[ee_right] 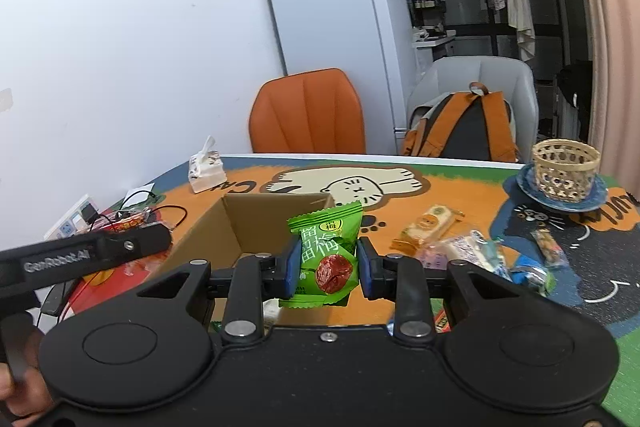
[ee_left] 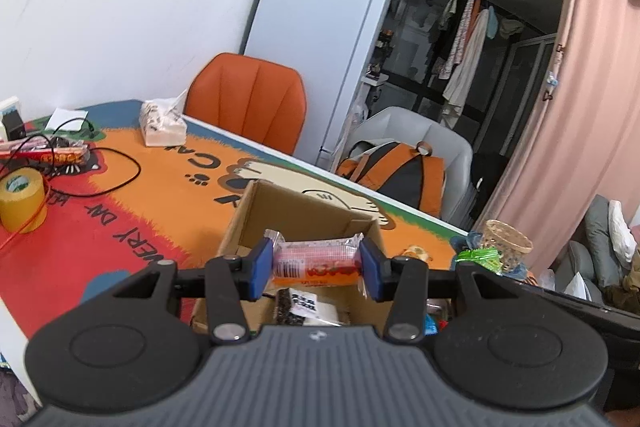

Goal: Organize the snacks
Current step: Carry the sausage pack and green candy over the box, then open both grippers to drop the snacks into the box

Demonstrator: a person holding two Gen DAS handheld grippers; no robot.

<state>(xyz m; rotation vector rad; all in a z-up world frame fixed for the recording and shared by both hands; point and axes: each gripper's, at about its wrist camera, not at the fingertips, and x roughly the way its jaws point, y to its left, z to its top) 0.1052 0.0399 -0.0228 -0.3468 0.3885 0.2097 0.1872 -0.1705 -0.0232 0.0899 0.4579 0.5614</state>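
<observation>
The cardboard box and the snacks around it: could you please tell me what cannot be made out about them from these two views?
- Left wrist view: the cardboard box floor is mostly hidden by the left hand-held gripper and its pink snack bar.
- Right wrist view: the right hand-held gripper and its green plum packet cover the box's near side.
- Right wrist view: print on the loose snacks is too small to read.
</observation>
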